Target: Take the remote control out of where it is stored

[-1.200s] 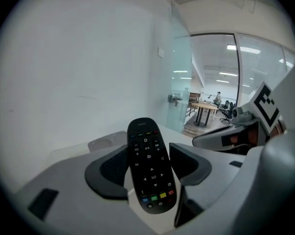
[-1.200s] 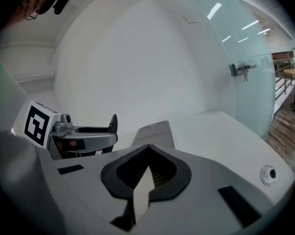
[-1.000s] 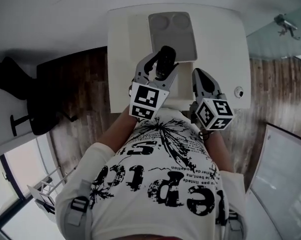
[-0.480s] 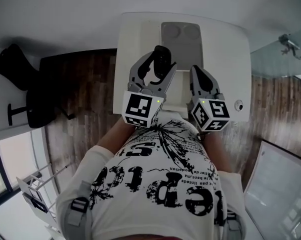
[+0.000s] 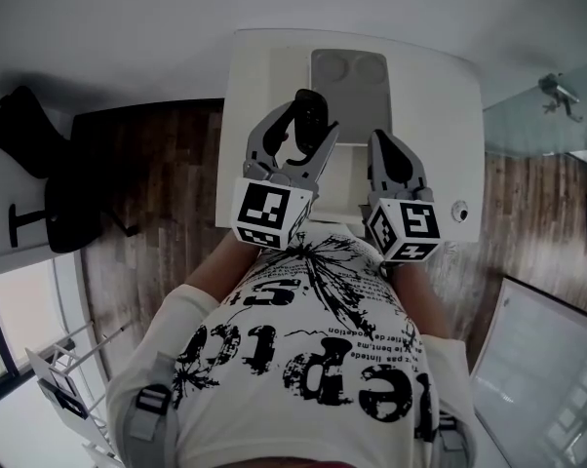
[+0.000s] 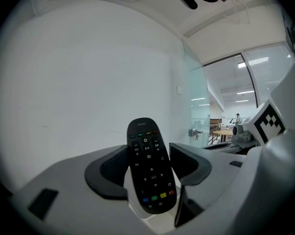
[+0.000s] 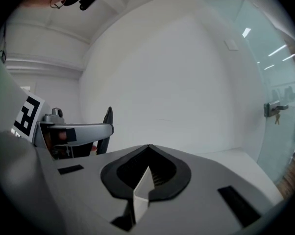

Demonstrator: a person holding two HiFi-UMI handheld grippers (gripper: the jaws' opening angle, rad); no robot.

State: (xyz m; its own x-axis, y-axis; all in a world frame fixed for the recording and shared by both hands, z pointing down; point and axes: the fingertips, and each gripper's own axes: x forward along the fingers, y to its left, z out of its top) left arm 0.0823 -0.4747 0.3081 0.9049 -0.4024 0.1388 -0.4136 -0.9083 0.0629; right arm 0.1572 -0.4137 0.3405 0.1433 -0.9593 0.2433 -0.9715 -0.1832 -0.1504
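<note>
A black remote control (image 5: 310, 113) with coloured buttons stands upright between the jaws of my left gripper (image 5: 299, 117), which is shut on it and holds it in the air above the white table (image 5: 247, 86). In the left gripper view the remote (image 6: 146, 146) sits between both dark pads (image 6: 108, 173), its button face toward the camera. My right gripper (image 5: 387, 146) hangs beside it on the right, its jaws shut tip to tip and holding nothing (image 7: 147, 166). From the right gripper view the left gripper (image 7: 74, 131) shows at the left with the remote (image 7: 108, 122) edge-on.
A grey tray (image 5: 349, 78) with two round hollows lies at the back of the table. A small round object (image 5: 459, 211) sits near the table's right edge. A dark chair (image 5: 30, 159) stands on the wooden floor at the left. A glass wall is at the right.
Both grippers have come up closer to the head camera, the left one still carrying the remote. Their jaws have not changed.
</note>
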